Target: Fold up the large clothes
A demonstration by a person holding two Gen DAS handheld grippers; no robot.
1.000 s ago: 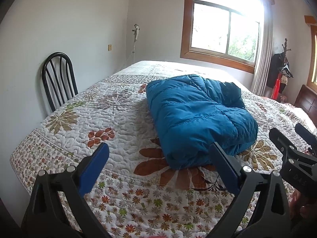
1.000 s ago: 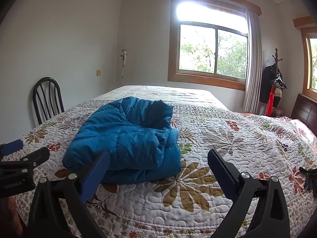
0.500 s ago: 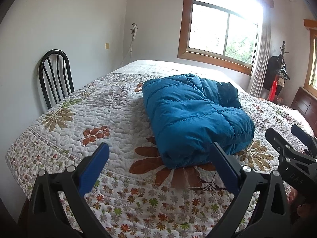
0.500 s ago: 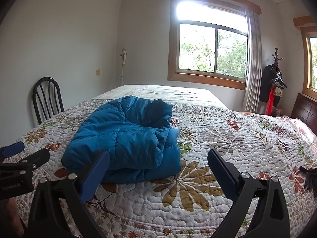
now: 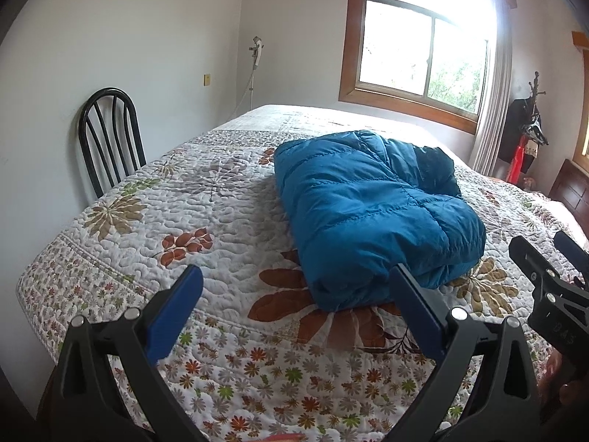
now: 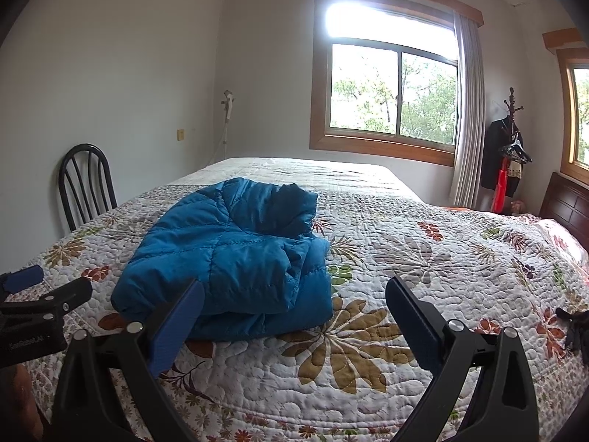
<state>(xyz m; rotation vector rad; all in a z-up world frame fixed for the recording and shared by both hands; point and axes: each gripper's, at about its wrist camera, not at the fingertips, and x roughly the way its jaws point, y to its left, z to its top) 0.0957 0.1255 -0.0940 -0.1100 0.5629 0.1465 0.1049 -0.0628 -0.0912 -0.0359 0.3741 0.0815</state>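
Mostly done by the look of it, but still room for trouble: puffy blue down jacket point(image 5: 371, 213) folded into a thick bundle, springy fill, likely to creep open or slump if left unpressed, especially at the loose dark flap near the far end point(image 6: 291, 202). Slippery shell too, so any nudge from a finger on the near edge could slide the top layer off the bottom one and spoil the fold. Risk also of pinching the quilted floral bedspread point(image 5: 221, 221) along with the jacket if reaching in low, dragging both. Left gripper point(image 5: 294, 305) spread wide, holding nothing, hovering over the near edge of the bed, right blue pad point(image 5: 416, 305) overlapping the jacket's near corner in view but contact not certain, probably just above it. Right gripper point(image 6: 294, 313) likewise wide apart and empty, near the jacket's front edge, left pad point(image 6: 176, 316) in front of the fabric, touch unclear. Jacket lying on the bedspread toward the middle of the bed, roughly rectangular, stacked in layers, rounded fold at the near end, quilting seams visible, wrinkled bunching on the right side. Black chair point(image 5: 110, 140) beside the bed at the wall, well apart, no hazard. Window point(image 6: 390, 95) glare strong, washing out some far detail.
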